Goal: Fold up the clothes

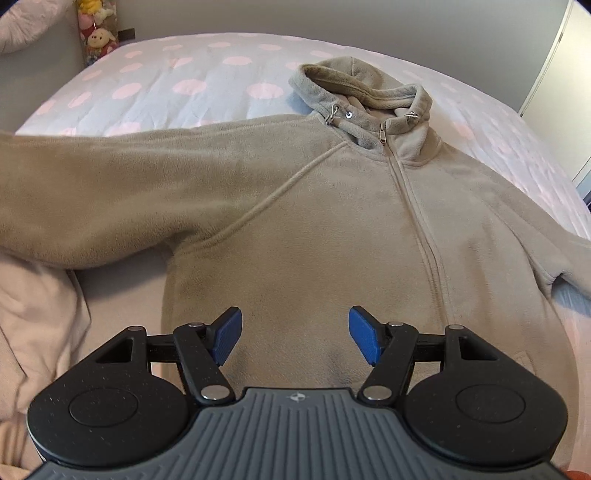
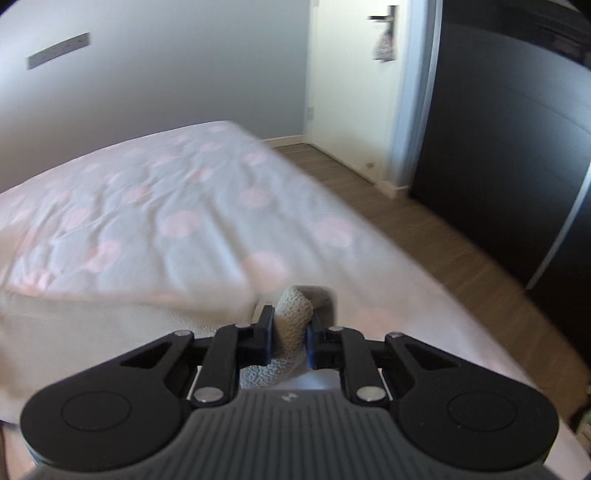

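Fleece hoodie (image 1: 314,221) flat; right tongs (image 2: 290,338) pinching nubby fold

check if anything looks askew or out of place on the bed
The beige fleece zip hoodie lies flat, but its hood is crumpled and one sleeve sticks out sideways, unfolded. Nothing looks damaged.

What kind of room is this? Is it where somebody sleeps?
Most likely a bedroom, yes. There is a bed with a pink-dotted cover, a hoodie spread out on it, and soft toys piled in the corner. A door opens onto the wooden floor.
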`<state>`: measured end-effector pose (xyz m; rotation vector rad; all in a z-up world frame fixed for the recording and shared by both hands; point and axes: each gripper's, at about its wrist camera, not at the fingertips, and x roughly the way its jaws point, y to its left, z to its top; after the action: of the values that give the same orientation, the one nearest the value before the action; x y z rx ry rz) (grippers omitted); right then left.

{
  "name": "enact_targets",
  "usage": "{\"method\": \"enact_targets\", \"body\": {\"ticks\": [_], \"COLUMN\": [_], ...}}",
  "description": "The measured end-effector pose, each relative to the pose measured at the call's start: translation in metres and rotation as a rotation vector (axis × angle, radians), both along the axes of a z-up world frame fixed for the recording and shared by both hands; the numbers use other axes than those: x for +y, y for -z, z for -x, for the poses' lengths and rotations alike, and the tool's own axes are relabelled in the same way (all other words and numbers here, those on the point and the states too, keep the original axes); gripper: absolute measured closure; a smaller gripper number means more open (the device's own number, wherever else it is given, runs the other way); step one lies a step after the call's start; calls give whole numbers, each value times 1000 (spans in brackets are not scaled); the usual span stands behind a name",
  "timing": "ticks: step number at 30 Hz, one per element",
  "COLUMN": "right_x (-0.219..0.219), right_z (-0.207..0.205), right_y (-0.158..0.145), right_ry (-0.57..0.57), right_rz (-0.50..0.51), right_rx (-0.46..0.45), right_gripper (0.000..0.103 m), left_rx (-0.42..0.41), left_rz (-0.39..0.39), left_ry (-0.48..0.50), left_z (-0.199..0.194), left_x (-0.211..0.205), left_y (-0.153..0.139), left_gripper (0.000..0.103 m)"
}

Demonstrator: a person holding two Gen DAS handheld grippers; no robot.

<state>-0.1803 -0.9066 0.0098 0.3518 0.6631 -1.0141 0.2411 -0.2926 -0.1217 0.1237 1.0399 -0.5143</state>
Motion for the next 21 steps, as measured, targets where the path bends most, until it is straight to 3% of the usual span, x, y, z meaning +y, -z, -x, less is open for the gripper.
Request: {"method": "enact_targets", "body": {"ticks": [7,10,12,16,21], "right_x": [-3,-7,-14,-31,-49], "right_z": [-2,6,18,29,12], "right_y": [41,50,46,37,44], "right_ry": [19,81,123,122,94], "right_rz": [-94,-121,-144,-212,-274], "right_rx": [91,77,21,-86,-69], "right_gripper": [81,78,67,65,63], "left_rx": [62,65,59,60,98], "left_rz": [26,13,-5,-42,-60], "left_ry": [-2,15,30,42,21], "left_z": [10,13,13,11,5], "left_x": [-3,-5,-7,-10,-15], "left_y": [13,13,13,23,39], "left_gripper": [40,40,40,40,40]}}
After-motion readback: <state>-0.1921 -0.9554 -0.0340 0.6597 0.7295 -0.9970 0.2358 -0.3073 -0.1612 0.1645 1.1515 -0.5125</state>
